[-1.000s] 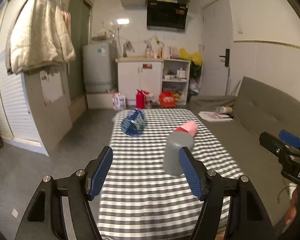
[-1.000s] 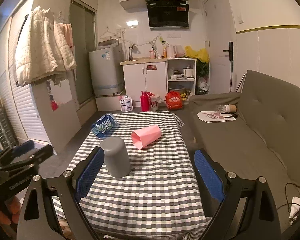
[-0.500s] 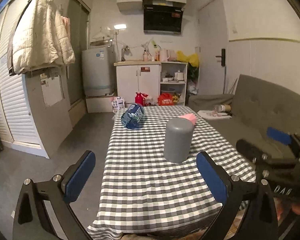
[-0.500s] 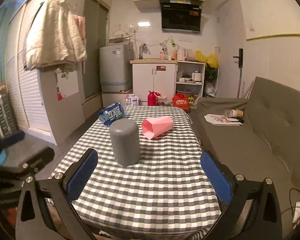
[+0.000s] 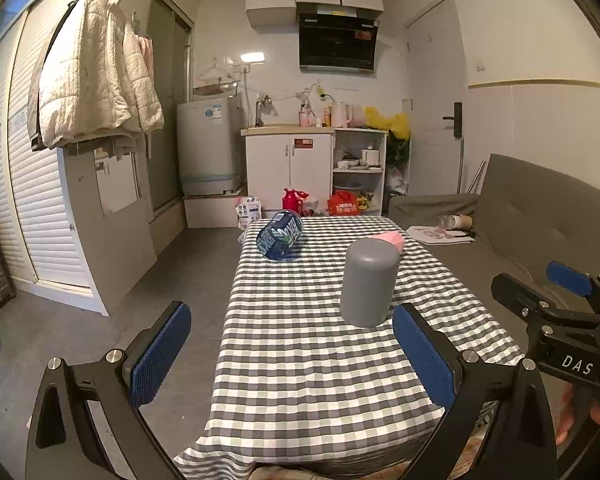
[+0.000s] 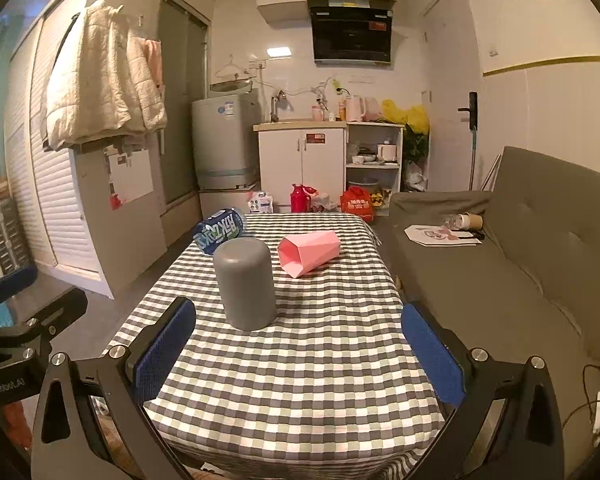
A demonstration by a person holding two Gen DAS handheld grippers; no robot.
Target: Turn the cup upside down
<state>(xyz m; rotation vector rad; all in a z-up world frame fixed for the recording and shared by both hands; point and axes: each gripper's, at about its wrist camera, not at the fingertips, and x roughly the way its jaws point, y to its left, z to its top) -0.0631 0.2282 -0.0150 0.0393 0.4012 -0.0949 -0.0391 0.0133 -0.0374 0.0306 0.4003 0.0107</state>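
We hold both the left hand-held gripper (image 5: 290, 356) and the right hand-held gripper (image 6: 298, 354) wide and empty off the counter's (image 6: 300, 380) near edge. The grey cup (image 6: 245, 283) stands mouth-down mid-counter, so we judge the flip done. Pink cup (image 6: 309, 252) and blue bottle (image 6: 219, 231) lie toward the far edge; a sofa (image 6: 520, 248) runs alongside the checked cloth.

L gripper (image 5: 292, 354) held low and level, jaws spread wide, blue pads (image 5: 162, 354) facing each other, nothing btwn them; R gripper (image 6: 298, 356) same: jaws wide apart, pads (image 6: 432, 358) bare, nothing gripped; R gripper also shows at right edge of L wrist view (image 5: 556, 312), w/ bit of the person's hand (image 5: 580, 412) under it; L gripper shows at left edge of R view (image 6: 20, 320); the two sit side by side, apart.
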